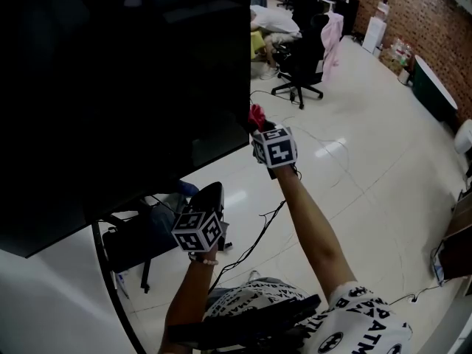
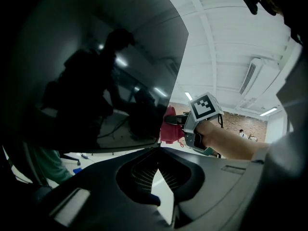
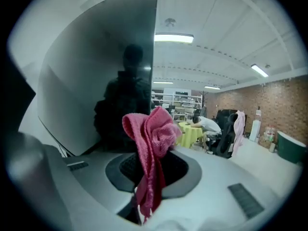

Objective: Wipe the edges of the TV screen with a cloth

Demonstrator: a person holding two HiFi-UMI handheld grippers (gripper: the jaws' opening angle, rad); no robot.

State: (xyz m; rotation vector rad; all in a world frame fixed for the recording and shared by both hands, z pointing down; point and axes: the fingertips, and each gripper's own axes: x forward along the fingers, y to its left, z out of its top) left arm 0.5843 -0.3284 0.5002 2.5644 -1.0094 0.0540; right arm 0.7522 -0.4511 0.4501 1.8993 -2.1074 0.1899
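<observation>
The right gripper [image 1: 264,134] is clamped on a pink cloth [image 1: 256,116]. Seen from the right gripper view, the cloth runs up from between the two jaws and bunches into a loose knot above them, with a short tail hanging down toward the camera. The cloth sits at the right edge of the TV [image 1: 125,87], near its lower right corner. In the left gripper view it lies just to the right of that edge, and no view settles whether the fabric actually touches the frame.

The left gripper [image 1: 212,192] is held lower and to the left, under the TV's bottom edge and well apart from the cloth. Its jaws meet at the tips, leaving only a thin wedge of light between them, and nothing is caught there.

The dark screen reflects the person's outline and some ceiling lights. Each gripper carries a cube [image 1: 275,147] with black and white square markers, which hold patterns but no words. The only legible writing is on the person's white patterned shirt [image 1: 369,323], where the letters "ATM" show on the sleeve. The rest of the print is cut off.

Behind, a black office chair [image 1: 299,65] stands on the pale floor [image 1: 369,161] in front of a brick wall [image 1: 420,9].
</observation>
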